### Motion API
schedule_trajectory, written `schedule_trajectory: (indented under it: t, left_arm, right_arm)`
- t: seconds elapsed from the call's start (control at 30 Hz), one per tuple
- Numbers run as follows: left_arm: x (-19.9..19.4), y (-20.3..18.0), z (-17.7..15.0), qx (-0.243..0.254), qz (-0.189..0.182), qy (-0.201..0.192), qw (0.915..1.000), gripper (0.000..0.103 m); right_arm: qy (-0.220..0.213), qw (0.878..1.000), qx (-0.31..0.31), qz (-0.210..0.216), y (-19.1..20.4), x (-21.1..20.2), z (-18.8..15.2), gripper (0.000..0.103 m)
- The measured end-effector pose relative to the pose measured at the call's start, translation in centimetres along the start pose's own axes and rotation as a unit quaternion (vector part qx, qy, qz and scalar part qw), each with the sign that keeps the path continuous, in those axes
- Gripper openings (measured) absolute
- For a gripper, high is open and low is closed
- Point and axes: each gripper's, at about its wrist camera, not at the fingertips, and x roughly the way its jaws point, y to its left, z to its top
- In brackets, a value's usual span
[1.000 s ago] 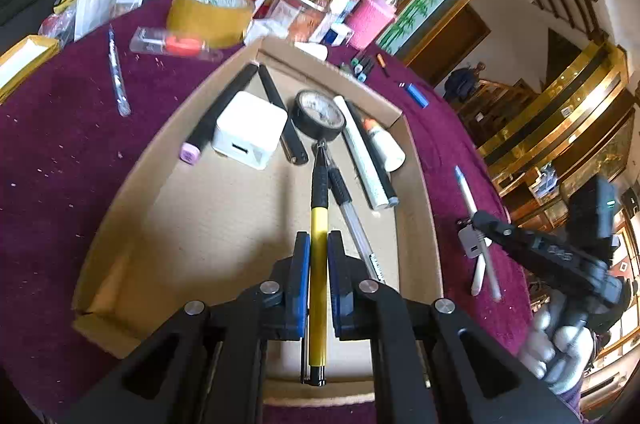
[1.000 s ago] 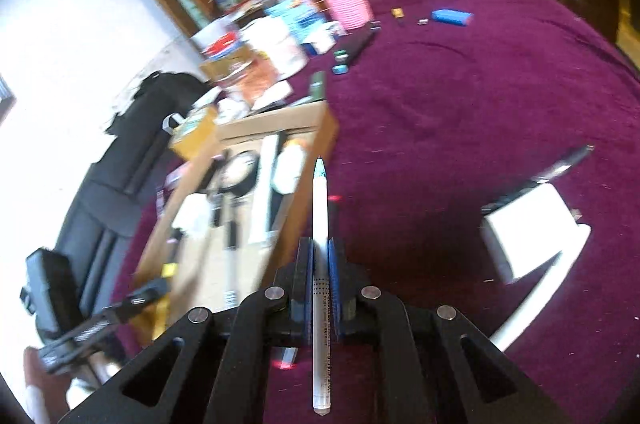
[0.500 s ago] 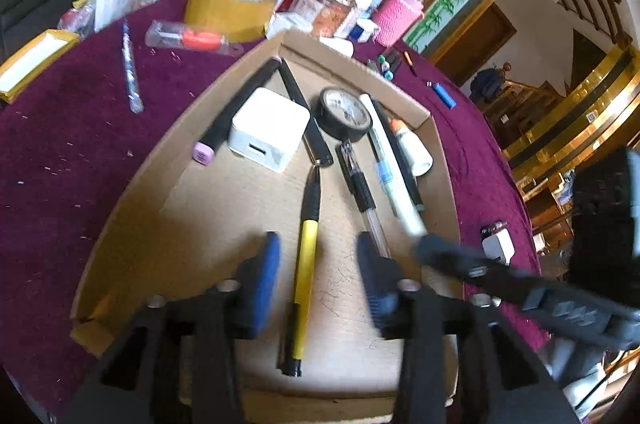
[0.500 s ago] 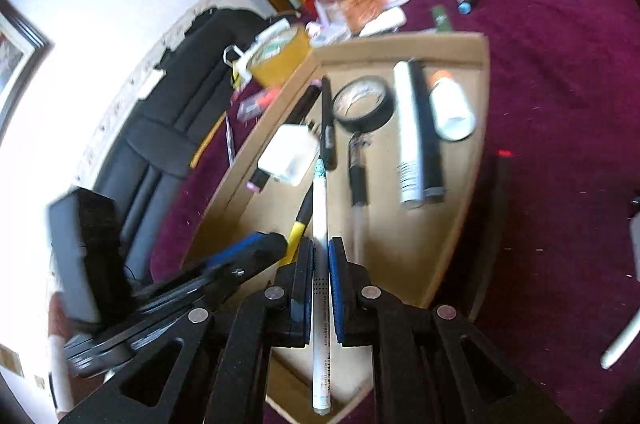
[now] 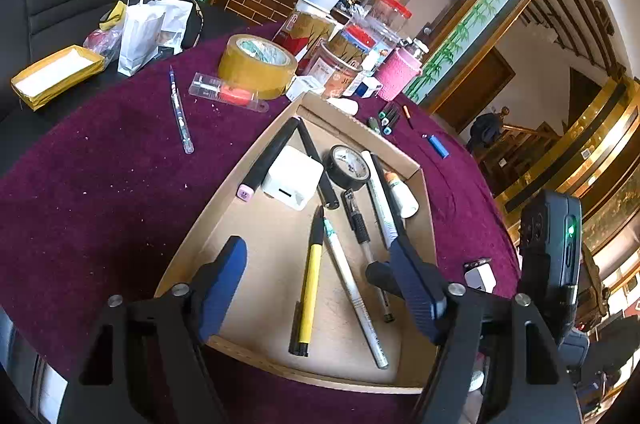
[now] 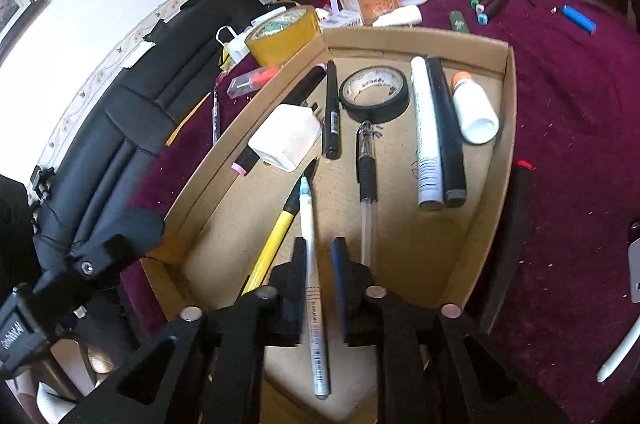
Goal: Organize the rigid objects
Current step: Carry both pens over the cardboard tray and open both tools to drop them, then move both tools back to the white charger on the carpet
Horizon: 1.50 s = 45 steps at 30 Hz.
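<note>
right gripper (image 6: 320, 256): jaws slightly parted around the white pen (image 6: 312, 264), which lies between them on the box (image 6: 506, 160) floor; whether a pad touches it, i cannot tell. judged step: releasing the white pen into the box.

left gripper (image 5: 316, 284): jaws wide open, holding nothing, above the near end of the box.

box contents, near to far: yellow pen (image 5: 310, 288) beside the white pen, tips almost meeting; clear pen (image 6: 366, 180); white charger (image 5: 292, 176); black tape (image 6: 376, 92); white marker (image 6: 424, 136) and black marker (image 6: 444, 128) side by side; glue bottle (image 6: 476, 108) at the far right wall.

outside, on the table (image 5: 100, 184): a blue pen (image 5: 180, 112) to the left, markers (image 6: 490, 2) beyond the box, a second charger (image 5: 480, 274) off the right wall.

judged next move: open the right jaws fully and lift straight back without dragging the white pen, then fetch a loose item.
</note>
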Motion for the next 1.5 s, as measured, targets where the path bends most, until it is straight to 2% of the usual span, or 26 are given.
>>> schedule_trajectory:
  t: [0.13, 0.2, 0.27, 0.4, 0.57, 0.97, 1.5]
  left_arm:
    - [-0.1, -0.3, 0.0, 0.001, 0.004, -0.005, 1.0, 0.076]
    - [-0.2, -0.4, -0.1, 0.001, 0.007, -0.006, 1.0, 0.077]
    - [-0.2, -0.5, -0.1, -0.001, 0.005, -0.005, 1.0, 0.078]
    - [-0.2, -1.3, -0.3, 0.009, 0.007, -0.009, 0.9999, 0.079]
    - [0.0, -3.2, -0.6, 0.033, 0.009, -0.006, 0.9994, 0.079]
    - [1.0, -8.2, -2.1, 0.089, 0.009, 0.015, 0.9959, 0.08]
    - [3.6, -12.1, -3.9, 0.125, 0.002, 0.056, 0.9905, 0.08]
  right_arm:
    - [-0.042, 0.999, -0.018, -0.023, 0.1, -2.1, -0.3, 0.054]
    - [-0.079, 0.994, -0.038, -0.057, 0.3, -3.7, -0.5, 0.066]
    - [-0.123, 0.985, -0.06, -0.104, 0.4, -5.5, -0.9, 0.075]
    - [-0.193, 0.964, -0.072, -0.166, -0.3, -8.7, -1.6, 0.085]
    - [-0.23, 0.948, -0.053, -0.212, -2.3, -11.1, -2.0, 0.089]
    - [-0.25, 0.938, 0.001, -0.239, -6.9, -14.1, -3.6, 0.09]
    - [-0.247, 0.937, 0.029, -0.246, -10.3, -15.1, -4.6, 0.09]
